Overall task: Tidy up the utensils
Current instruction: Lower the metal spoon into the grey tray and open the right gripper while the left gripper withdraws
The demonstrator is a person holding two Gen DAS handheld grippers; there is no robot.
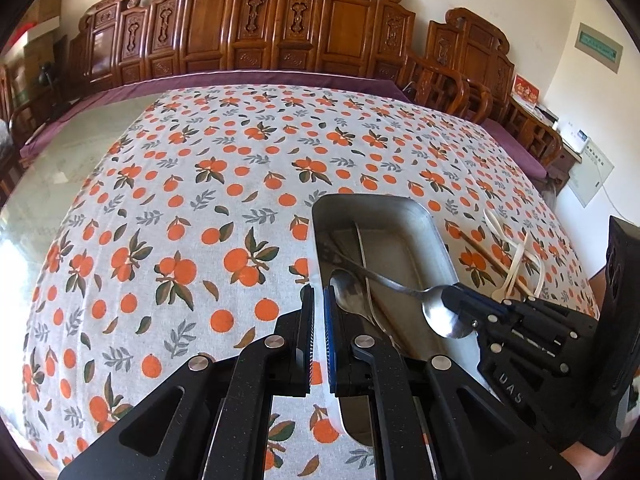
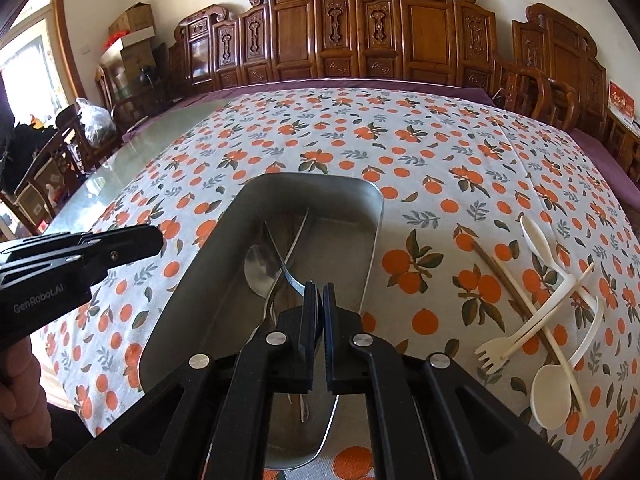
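A steel tray (image 2: 208,264) sits on the orange-print tablecloth, and a metal spoon (image 2: 258,270) lies inside it among other thin metal handles. Over the tray, my right gripper (image 2: 319,296) is shut on the bowl of a second metal spoon (image 2: 289,275), whose handle slants down into the tray. The left wrist view shows that held spoon (image 1: 442,314) in the right gripper (image 1: 458,300), above the tray (image 1: 424,216). My left gripper (image 1: 319,300) hovers at the tray's left rim, shut with nothing between its pads; the right wrist view has the left gripper (image 2: 156,240) at its left edge.
To the right of the tray, several loose utensils lie crossed on the cloth: a white plastic fork (image 2: 492,354), white plastic spoons (image 2: 550,396) and a brown chopstick (image 2: 500,276). Carved wooden chairs (image 2: 400,32) line the far side. Bare glass tabletop (image 2: 120,168) lies left.
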